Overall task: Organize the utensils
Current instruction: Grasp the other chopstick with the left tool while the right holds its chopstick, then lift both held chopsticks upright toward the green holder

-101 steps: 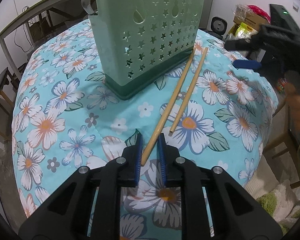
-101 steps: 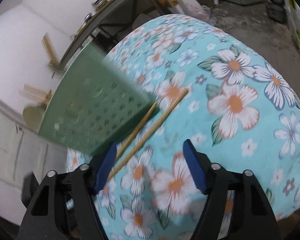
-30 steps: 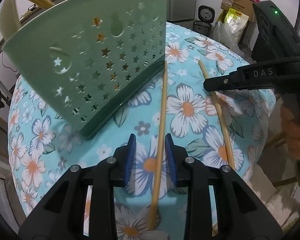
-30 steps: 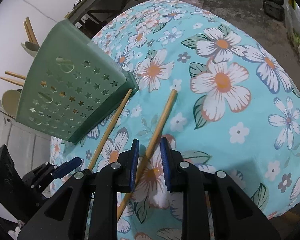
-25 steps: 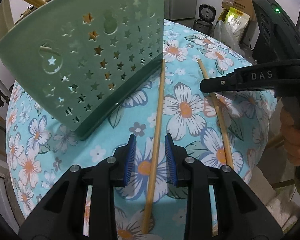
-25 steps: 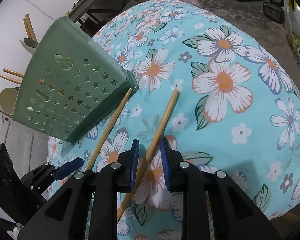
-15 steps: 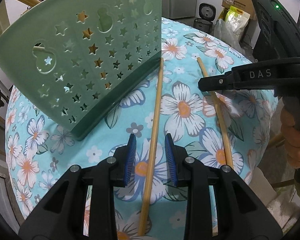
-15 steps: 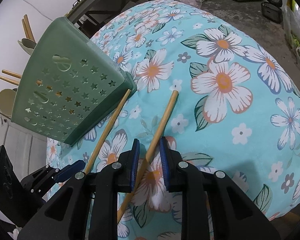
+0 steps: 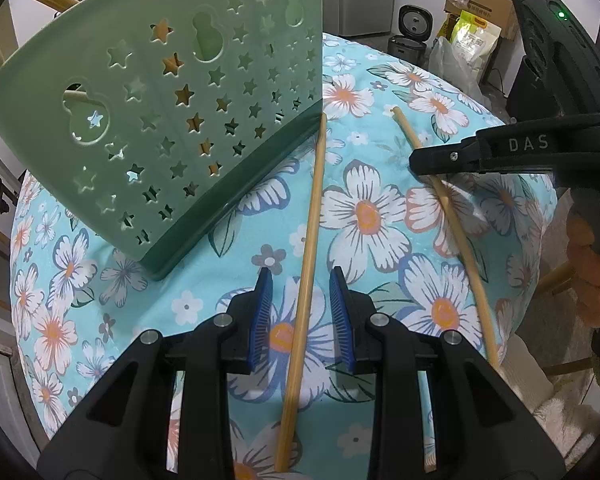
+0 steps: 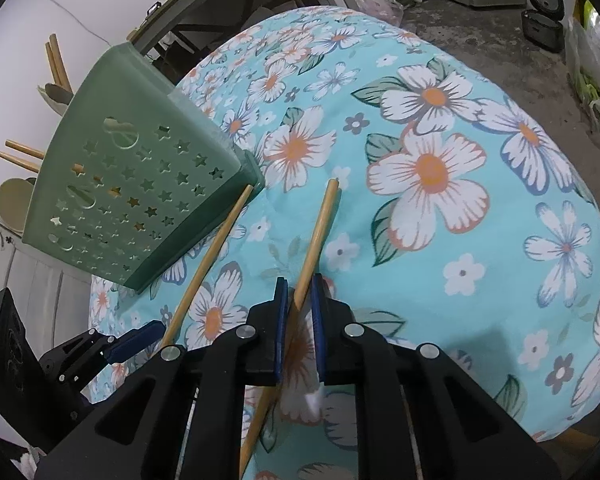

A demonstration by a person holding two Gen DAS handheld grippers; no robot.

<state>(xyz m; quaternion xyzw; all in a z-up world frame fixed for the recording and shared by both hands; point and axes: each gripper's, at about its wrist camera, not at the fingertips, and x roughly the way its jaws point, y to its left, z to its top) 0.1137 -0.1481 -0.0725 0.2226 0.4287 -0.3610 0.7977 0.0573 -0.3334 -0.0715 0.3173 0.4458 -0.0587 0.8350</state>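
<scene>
Both claws were down on the floral tablecloth [image 9: 380, 92], a chopstick apiece. The left gripper [image 9: 300, 312] stood open, its pads either side of the near chopstick [image 9: 312, 216] but not touching; that stick ran ahead to the foot of the green holder [image 9: 204, 92]. The right gripper [image 10: 300, 316] had its pads nearly closed around the far chopstick [image 10: 318, 232], apparently clamping it. The holder, ahead and left of both, already carried wooden utensils [image 10: 56, 60]. Judging by that, these two sticks were the remaining work: grip, lift, drop in.
</scene>
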